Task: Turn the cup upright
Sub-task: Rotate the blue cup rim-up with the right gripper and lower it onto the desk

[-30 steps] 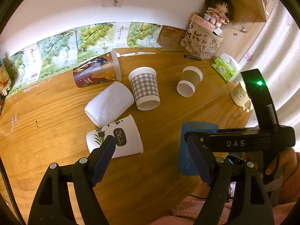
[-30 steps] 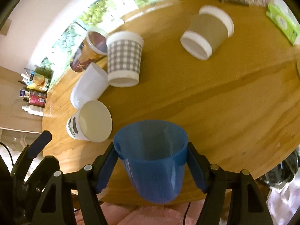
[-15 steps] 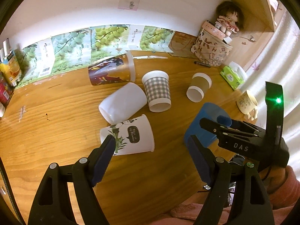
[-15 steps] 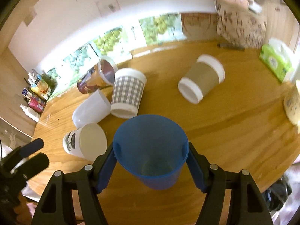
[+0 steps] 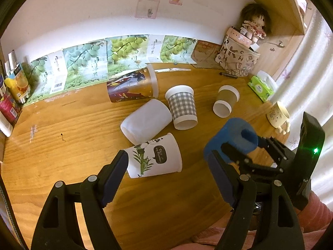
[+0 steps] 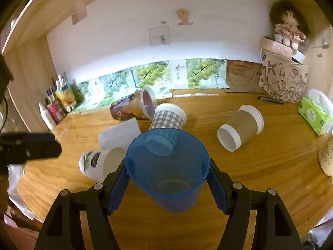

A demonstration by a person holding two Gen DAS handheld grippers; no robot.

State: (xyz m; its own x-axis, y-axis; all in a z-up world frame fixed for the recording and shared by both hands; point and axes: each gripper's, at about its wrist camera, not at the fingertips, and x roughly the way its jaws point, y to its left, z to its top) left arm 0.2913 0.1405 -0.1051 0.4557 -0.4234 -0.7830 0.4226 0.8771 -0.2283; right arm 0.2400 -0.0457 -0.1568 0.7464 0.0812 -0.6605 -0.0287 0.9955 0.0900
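Observation:
My right gripper point(image 6: 167, 184) is shut on a translucent blue cup point(image 6: 167, 166), held above the wooden table with its mouth tilted up toward the camera. The blue cup also shows in the left wrist view point(image 5: 231, 139), tilted in the right gripper. My left gripper point(image 5: 168, 175) is open and empty, just in front of a white panda-print cup point(image 5: 155, 156) lying on its side. More cups lie on their sides: a plain white cup point(image 5: 145, 120), a checked cup point(image 5: 183, 107), a brown-sleeved cup point(image 5: 225, 101) and a tall printed cup point(image 5: 133, 85).
A lettered fabric bag with a doll point(image 5: 239, 62) stands at the back right, beside a green tissue pack point(image 5: 261, 86) and a cream mug point(image 5: 277, 115). Bottles and cartons point(image 5: 12, 91) line the left edge. The table's front edge point(image 5: 166, 235) is close below.
My right gripper has lifted and turned the blue cup so that its mouth faces more upward. The left gripper has drawn back and up a little, staying open.

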